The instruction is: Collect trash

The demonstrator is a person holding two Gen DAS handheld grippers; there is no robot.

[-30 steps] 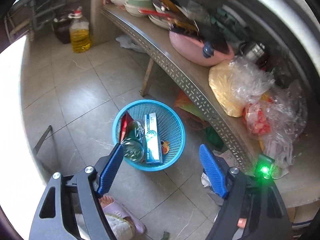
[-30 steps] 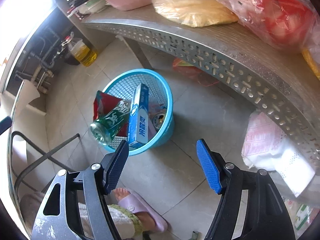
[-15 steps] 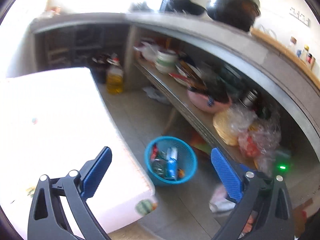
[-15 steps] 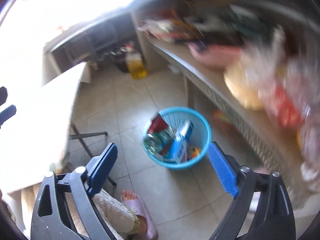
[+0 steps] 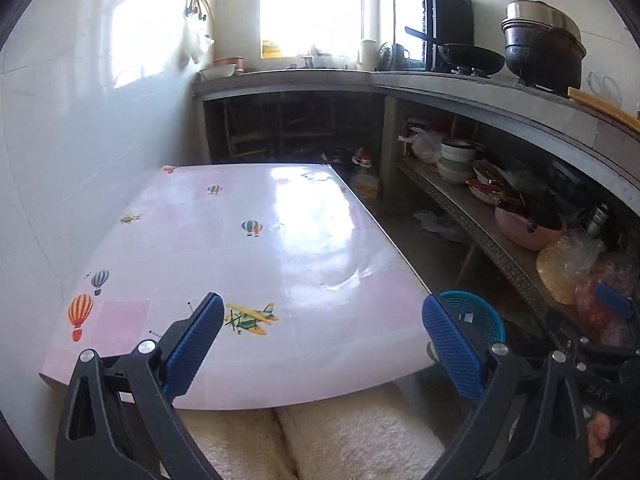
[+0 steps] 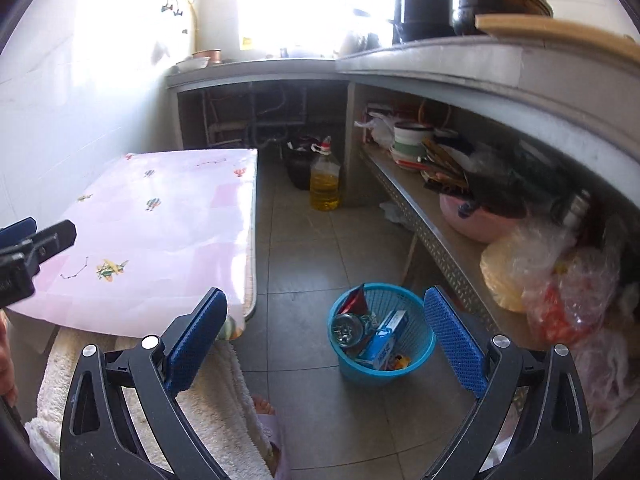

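A: Tongs, what did they hold?
B: Nothing; left tongs and right tongs gaped wide. Trash sat in the blue basket on the floor beside the bench.
A: Advice?
B: Scan the bare bench before finishing.

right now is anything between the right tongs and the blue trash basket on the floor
Nothing visible. The right tongs stand open and empty above bare floor tiles, with the blue basket just beyond. The table sits off to the left, clear of that line.
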